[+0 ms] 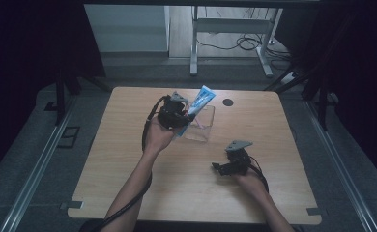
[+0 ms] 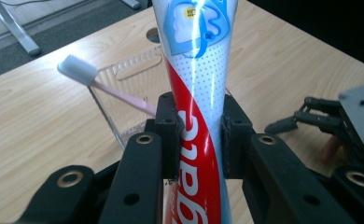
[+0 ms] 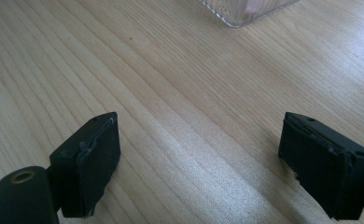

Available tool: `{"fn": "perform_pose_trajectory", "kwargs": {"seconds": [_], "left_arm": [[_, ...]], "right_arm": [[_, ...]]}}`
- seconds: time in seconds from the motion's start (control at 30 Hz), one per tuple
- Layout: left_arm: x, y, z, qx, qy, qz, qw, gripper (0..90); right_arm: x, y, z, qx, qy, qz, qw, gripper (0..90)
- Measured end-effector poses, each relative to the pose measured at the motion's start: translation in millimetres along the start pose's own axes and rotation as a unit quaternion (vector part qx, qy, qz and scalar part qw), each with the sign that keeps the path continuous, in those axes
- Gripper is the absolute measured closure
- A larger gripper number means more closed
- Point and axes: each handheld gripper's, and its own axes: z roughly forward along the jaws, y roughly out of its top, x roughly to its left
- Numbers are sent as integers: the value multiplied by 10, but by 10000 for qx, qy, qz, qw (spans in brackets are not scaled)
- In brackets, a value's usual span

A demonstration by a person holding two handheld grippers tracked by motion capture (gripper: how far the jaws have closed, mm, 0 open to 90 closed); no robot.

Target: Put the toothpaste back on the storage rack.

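Toothpaste [image 2: 196, 93] sits clamped in the left tongs [image 2: 199, 135], poised over the clear box [image 2: 124, 79] for dropping in; right tongs [image 3: 199, 163] gape empty above the bench [image 3: 180, 93].

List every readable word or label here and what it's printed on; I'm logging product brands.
"gate", the end of a white brand word, its start hidden by the tongs: on the red band of the toothpaste tube.
Small yellow badge near the tube's top: too blurred to read.
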Motion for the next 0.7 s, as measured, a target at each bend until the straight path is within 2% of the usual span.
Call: {"fn": "perform_pose_trajectory", "kwargs": {"seconds": [0.47,0.7], "left_arm": [[44,198,232,-208,111,-43,9997,735],[55,282,327,-239,165,6,9996,737]], "right_arm": [[0,0,0,1,1,0,10000,123],[0,0,0,0,-9,5,10000,123]]}}
